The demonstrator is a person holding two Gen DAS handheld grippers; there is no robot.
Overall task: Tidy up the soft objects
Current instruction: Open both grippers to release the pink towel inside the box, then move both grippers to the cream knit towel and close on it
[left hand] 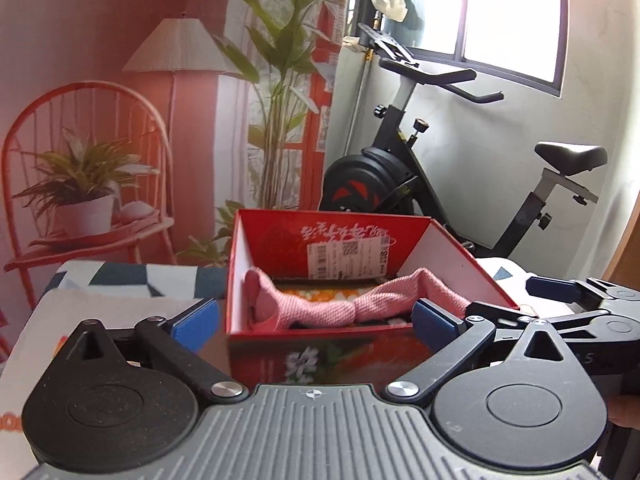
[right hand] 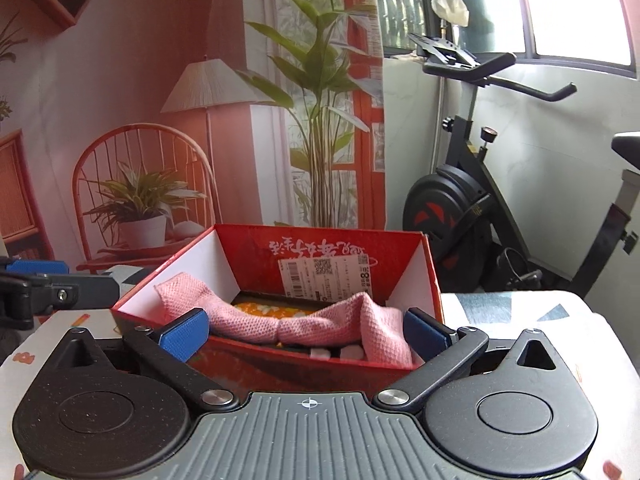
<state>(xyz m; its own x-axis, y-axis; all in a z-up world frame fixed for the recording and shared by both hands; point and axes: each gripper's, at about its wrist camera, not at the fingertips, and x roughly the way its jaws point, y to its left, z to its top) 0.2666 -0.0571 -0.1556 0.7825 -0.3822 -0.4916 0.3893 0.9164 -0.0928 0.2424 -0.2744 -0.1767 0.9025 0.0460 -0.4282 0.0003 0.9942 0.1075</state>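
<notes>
A pink waffle-knit cloth [left hand: 320, 308] lies twisted like a rope across the inside of a red cardboard box [left hand: 460, 258] with white inner walls and a paper label on its far wall. The box sits on a surface covered in cloth with a blue and white geometric pattern [left hand: 120, 276]. The left tongs [left hand: 316, 322], with ridged blue pads, stand wide apart just before the box's near wall, holding nothing. The right tongs [right hand: 306, 334] are likewise spread wide at the near rim, the cloth lying between and just beyond their pads; whether they touch it is unclear.
</notes>
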